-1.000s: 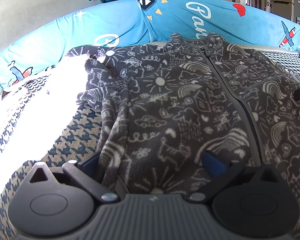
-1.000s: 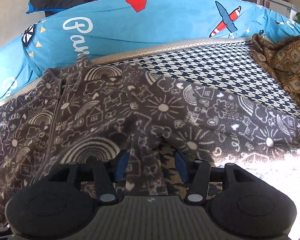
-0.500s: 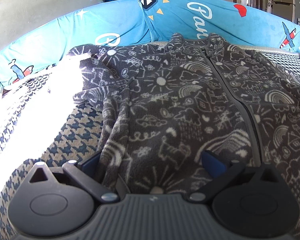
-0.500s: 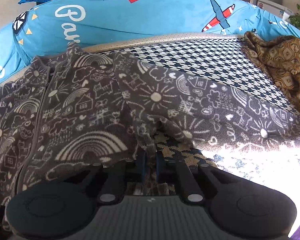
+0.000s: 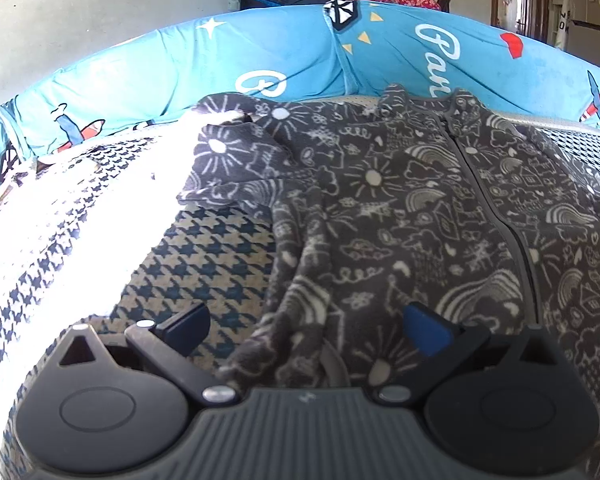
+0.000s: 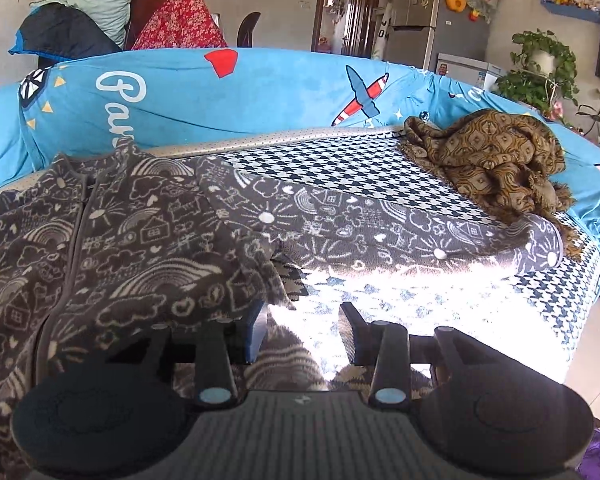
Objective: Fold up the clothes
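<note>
A dark grey fleece jacket (image 5: 380,220) with white doodle print lies zipped, front up, on the houndstooth seat cover (image 5: 204,256). My left gripper (image 5: 308,332) is open wide over its lower left edge, and that edge lies loose between the fingers. One sleeve (image 5: 228,160) is bunched up at the far left. In the right wrist view the jacket (image 6: 140,240) fills the left side and its other sleeve (image 6: 380,224) stretches out to the right. My right gripper (image 6: 304,332) is opening beside the jacket's right edge, with no cloth pressed between its pads.
A blue printed sofa back (image 6: 260,88) curves behind the seat. A crumpled brown patterned cloth (image 6: 492,160) lies at the far right corner. Strong sunlight washes out part of the seat cover (image 6: 380,296). The seat's right edge drops to the floor (image 6: 596,340).
The right gripper shut on the jacket's side edge, then let go and swung right. The left gripper drew back and left, so the jacket edge now lies midway between its fingers.
</note>
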